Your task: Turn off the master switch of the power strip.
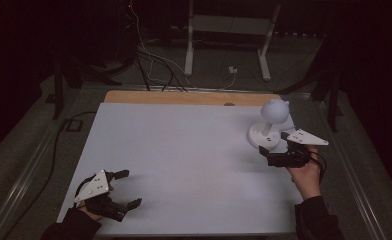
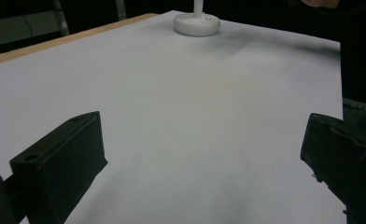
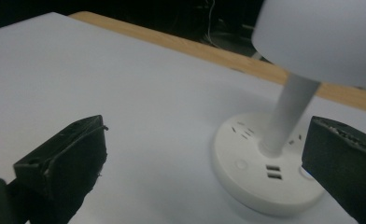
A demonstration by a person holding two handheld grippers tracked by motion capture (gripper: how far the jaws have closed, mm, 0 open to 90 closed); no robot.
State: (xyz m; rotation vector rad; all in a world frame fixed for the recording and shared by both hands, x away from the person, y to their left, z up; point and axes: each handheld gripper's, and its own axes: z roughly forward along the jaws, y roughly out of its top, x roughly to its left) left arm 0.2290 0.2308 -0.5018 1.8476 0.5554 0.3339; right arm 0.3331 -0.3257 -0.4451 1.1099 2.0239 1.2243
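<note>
A white desk lamp (image 1: 270, 124) with a round shade, a thin stem and a disc base stands at the table's right rear. Its base (image 3: 251, 175) carries sockets and a small round button. My right gripper (image 1: 275, 144) is open just in front of that base, nothing held; in the right gripper view my right gripper (image 3: 207, 142) has its jaws wide apart, with the stem (image 3: 287, 116) near the right jaw. My left gripper (image 1: 130, 188) is open over the front left of the table, holding nothing. From my left gripper (image 2: 202, 161) the lamp base (image 2: 196, 24) is far off.
The white tabletop (image 1: 184, 160) has a wooden strip (image 1: 184, 97) along its far edge. Cables and a white stand's legs (image 1: 224, 50) lie on the dark floor beyond. A metal rail (image 1: 29, 170) runs along the left side.
</note>
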